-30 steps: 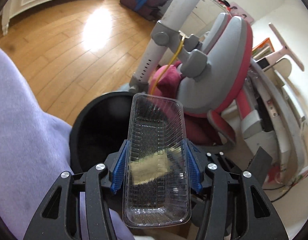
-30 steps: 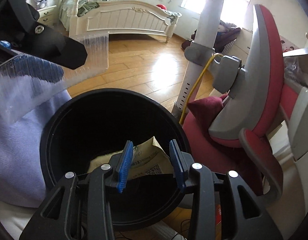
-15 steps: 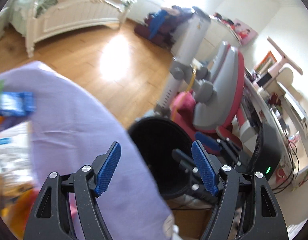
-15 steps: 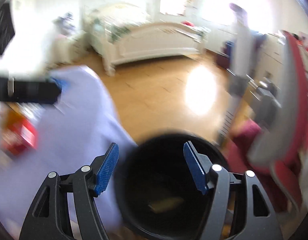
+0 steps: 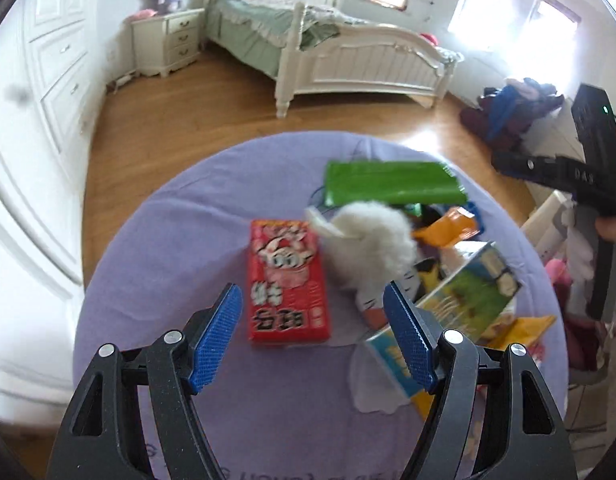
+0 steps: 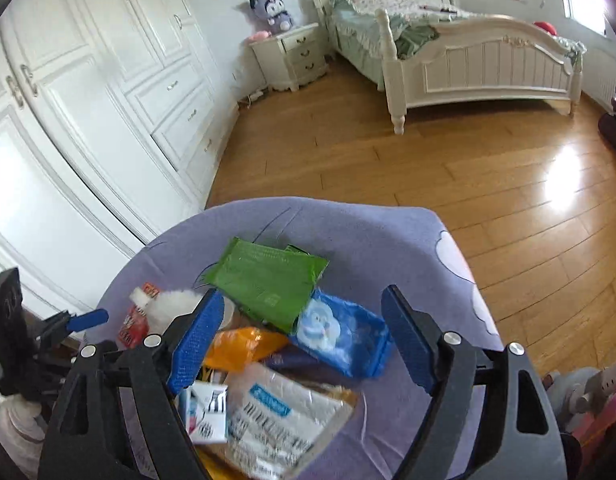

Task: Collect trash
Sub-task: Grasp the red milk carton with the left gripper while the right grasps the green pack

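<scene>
Trash lies on a round table under a purple cloth (image 5: 180, 248): a red snack box (image 5: 286, 280), a white fluffy wad (image 5: 372, 240), a green packet (image 5: 392, 188), an orange wrapper (image 5: 444, 230) and a colourful carton (image 5: 464, 300). My left gripper (image 5: 311, 292) hangs open above the red box with nothing between its pads. In the right wrist view, my right gripper (image 6: 301, 296) hovers over the green packet (image 6: 268, 280), a blue wet-wipe pack (image 6: 340, 332) and a white barcode pouch (image 6: 276, 424). Its jaws are opening and hold nothing.
A white bed (image 5: 348, 52) and nightstand (image 5: 168, 40) stand across the wooden floor (image 6: 428, 184). White wardrobe doors (image 6: 88, 100) run along the left. A pile of clothes (image 5: 512, 112) lies at the right. The black bin is out of view.
Both views swung from the black bin to the table. The left gripper let go of the clear plastic tray and now stands empty. The right jaws widened.
</scene>
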Action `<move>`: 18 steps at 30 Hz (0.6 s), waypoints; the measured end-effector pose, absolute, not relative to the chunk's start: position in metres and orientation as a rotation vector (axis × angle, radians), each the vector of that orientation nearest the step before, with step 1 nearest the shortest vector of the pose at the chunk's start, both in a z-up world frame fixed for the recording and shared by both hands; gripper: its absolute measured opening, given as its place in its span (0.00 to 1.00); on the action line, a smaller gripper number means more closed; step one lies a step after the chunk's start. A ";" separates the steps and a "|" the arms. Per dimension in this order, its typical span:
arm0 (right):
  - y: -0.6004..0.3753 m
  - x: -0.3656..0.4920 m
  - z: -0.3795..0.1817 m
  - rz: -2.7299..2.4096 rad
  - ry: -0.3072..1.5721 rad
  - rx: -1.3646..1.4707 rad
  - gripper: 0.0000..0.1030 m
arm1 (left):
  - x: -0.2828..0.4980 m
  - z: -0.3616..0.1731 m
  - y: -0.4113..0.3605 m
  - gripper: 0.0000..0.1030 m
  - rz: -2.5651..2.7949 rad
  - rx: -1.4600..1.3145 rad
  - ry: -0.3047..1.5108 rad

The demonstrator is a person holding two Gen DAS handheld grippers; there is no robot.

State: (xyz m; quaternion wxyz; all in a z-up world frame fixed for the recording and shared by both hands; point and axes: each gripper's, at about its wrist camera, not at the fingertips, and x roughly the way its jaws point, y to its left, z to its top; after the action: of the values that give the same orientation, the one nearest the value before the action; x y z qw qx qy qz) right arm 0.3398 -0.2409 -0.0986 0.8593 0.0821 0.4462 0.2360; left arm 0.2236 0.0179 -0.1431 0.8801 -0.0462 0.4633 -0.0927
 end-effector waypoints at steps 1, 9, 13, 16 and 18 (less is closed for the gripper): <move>-0.234 0.355 -0.108 0.485 0.978 0.182 0.78 | 0.226 -0.149 0.023 0.71 -0.192 -0.088 0.980; -0.205 0.386 -0.148 0.562 1.136 0.237 0.33 | 0.260 -0.179 0.041 0.62 -0.179 -0.064 1.017; -0.212 0.361 -0.131 0.602 1.038 0.253 0.15 | 0.261 -0.181 0.040 0.52 -0.178 -0.092 1.006; -0.223 0.335 -0.107 0.608 0.938 0.263 0.06 | 0.249 -0.168 0.047 0.51 -0.181 -0.117 0.952; -0.226 0.309 -0.086 0.588 0.855 0.225 0.05 | 0.234 -0.150 0.047 0.51 -0.195 -0.133 0.902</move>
State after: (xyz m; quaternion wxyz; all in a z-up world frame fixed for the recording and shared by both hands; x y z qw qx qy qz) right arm 0.3090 -0.2261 -0.0858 0.8625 0.1074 0.4075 0.2803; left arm 0.2341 0.0474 -0.1501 0.8933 -0.0641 0.4349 -0.0940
